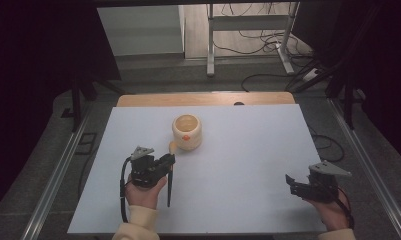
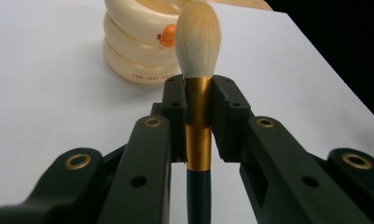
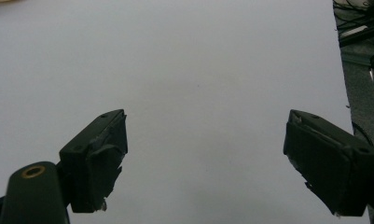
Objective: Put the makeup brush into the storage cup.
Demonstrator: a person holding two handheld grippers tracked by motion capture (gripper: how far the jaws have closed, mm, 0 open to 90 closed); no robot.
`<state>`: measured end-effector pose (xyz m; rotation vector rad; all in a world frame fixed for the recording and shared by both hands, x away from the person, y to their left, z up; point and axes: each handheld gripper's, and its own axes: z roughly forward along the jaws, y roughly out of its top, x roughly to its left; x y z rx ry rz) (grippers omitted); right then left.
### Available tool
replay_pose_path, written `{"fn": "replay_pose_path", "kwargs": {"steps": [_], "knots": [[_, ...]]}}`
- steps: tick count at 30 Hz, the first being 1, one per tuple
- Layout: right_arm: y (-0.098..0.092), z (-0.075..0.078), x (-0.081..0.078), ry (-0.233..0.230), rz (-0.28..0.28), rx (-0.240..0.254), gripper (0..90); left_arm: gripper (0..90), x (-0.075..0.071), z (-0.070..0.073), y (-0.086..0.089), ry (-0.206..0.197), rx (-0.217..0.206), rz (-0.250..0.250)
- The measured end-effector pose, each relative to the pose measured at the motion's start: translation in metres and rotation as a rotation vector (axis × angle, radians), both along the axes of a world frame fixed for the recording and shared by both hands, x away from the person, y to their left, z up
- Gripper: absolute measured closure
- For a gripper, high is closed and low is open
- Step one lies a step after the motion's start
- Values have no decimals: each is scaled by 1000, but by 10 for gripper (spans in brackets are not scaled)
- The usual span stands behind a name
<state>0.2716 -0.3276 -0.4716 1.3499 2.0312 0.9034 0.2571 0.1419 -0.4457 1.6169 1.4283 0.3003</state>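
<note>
Gripping a brush [image 2: 198,116] by its gold ferrule, the left tool [image 2: 198,100] is seen in its own view with both black jaws pressed against the metal band from either side. The brush's dark handle runs down between the jaws toward the bottom of that view, and its cream bristle head rises just past the jaw tips. In the high view the left tool [image 1: 169,161] is held by the left hand [image 1: 144,192] near the front left of the table [image 1: 248,150], with the brush handle [image 1: 170,186] slanting back toward the person and the bristle end reaching toward the pot.

At the front right of the table the right tool [image 1: 289,181] is held by the right hand [image 1: 333,212]. Its own view shows the right tool [image 3: 205,158] with the jaws spread wide apart and nothing between them, only the bare white table surface [image 3: 198,70] beyond.

Farther out, a cream ribbed pot [image 1: 187,131] stands upright near the middle of the table, with an orange mark on its side and an open top. In the left gripper view the pot [image 2: 138,51] sits just behind the bristles; whether the bristles touch it cannot be told, though a small gap is perhaps suggested from above.

Beyond the white sheet a strip of wooden table edge [image 1: 205,98] is visible, and past it a grey floor [image 1: 188,75] with cables [image 1: 260,42] and a metal frame's legs [image 1: 210,50].
</note>
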Motion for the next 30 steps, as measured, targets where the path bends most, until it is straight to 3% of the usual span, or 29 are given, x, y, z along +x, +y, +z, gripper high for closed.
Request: {"fn": "replay_pose_path", "kwargs": {"steps": [8,30], "knots": [[0,0,0,0,-1,1,138,773,2,3,1,-18,-13,-2],[4,0,-1,-8,41,-1,137,774,16,19,-2,-53,23,-19]]}}
